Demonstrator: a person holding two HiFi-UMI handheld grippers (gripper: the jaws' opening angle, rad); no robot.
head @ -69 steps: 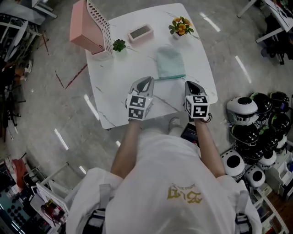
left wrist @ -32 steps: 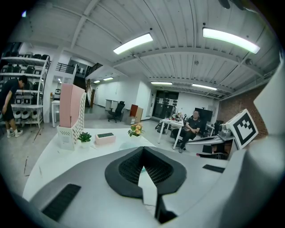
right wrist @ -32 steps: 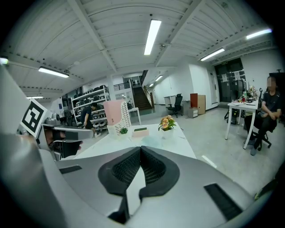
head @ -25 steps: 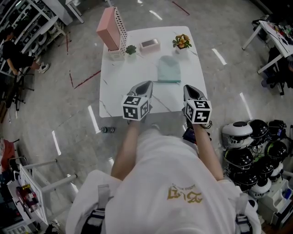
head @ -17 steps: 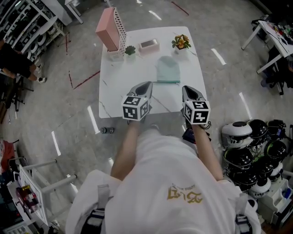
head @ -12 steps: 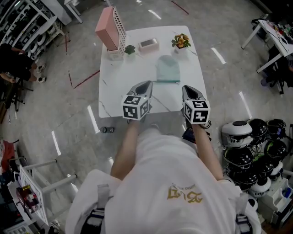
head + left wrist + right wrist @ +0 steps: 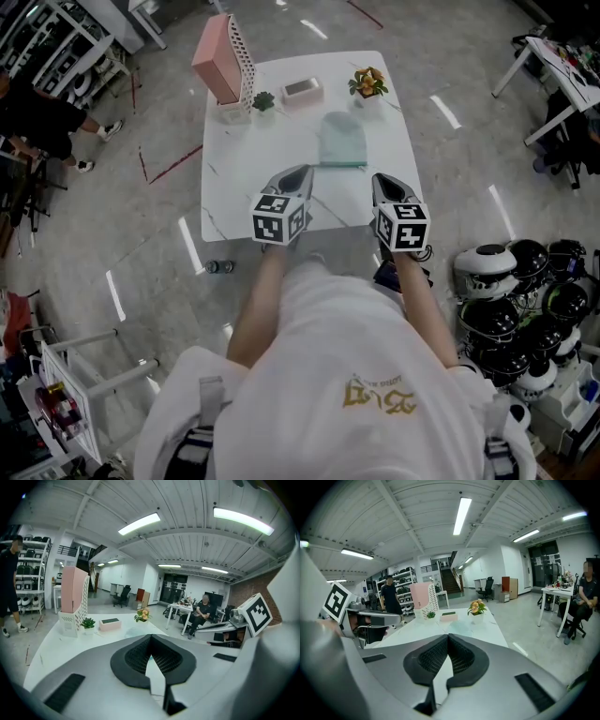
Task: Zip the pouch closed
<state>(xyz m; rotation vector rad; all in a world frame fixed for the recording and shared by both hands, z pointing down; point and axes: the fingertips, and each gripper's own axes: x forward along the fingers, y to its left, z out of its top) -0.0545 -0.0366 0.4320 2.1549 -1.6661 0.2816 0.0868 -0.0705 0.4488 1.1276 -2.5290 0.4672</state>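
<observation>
A pale green pouch (image 7: 341, 140) lies flat on the white table (image 7: 253, 169), towards its far right part. My left gripper (image 7: 296, 174) hovers over the table's near edge, short of the pouch and to its left, jaws shut and holding nothing. My right gripper (image 7: 382, 181) hangs level with it at the near right edge, also shut and empty. In the left gripper view the pouch (image 7: 131, 631) shows faintly past the closed jaw tips (image 7: 150, 637). In the right gripper view the pouch (image 7: 459, 626) lies just beyond the closed tips (image 7: 448, 636).
At the table's far end stand a pink file holder (image 7: 225, 62), a small green plant (image 7: 263, 100), a pink box (image 7: 302, 91) and a pot of orange flowers (image 7: 368, 83). Helmets (image 7: 511, 305) are stacked on the floor at the right. A person (image 7: 42, 117) walks at the far left.
Both grippers have held still over the near table edge. The head camera drifted slightly, and the person at the far left has walked on.
</observation>
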